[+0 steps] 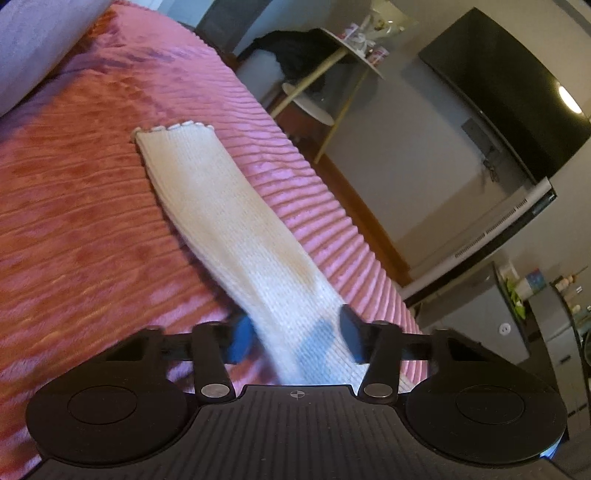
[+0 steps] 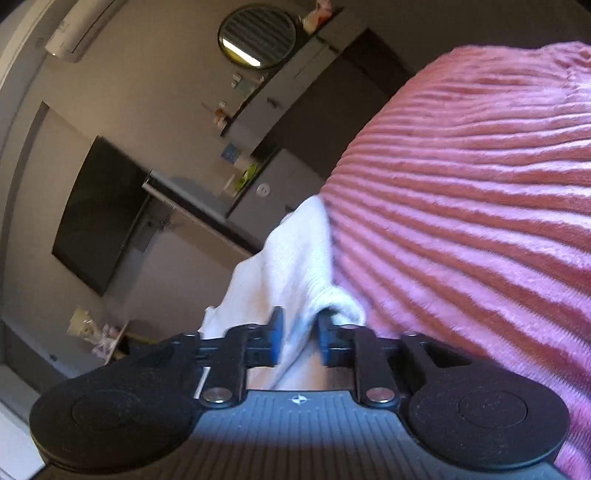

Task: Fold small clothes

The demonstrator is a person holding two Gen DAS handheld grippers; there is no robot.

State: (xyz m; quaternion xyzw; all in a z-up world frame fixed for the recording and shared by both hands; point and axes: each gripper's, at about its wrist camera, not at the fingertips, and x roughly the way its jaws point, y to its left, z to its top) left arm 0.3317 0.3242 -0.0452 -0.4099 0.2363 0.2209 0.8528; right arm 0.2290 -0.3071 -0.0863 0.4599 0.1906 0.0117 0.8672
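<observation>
Sock (image 1: pixel 236 221) stretched flat along pink bedspread (image 1: pixel 74 221) for folding; left gripper (image 1: pixel 295 332) half-open, straddling toe; right gripper (image 2: pixel 297 336) narrowly parted, fabric between, grip unclear.

sock (image 1: pixel 236 221): cream, ribbed knit | blanket (image 1: pixel 74 221): pink, corded stripes

A pink ribbed bedspread (image 1: pixel 92 221) covers the bed, with a grey pillow (image 1: pixel 33 48) at its far corner. Beyond the bed's edge stands a white round side table (image 1: pixel 354 48) carrying small items. A dark television (image 1: pixel 517 92) hangs on the grey wall, and a round mirror (image 2: pixel 257 35) hangs higher up beside an air conditioner (image 2: pixel 85 27).
</observation>
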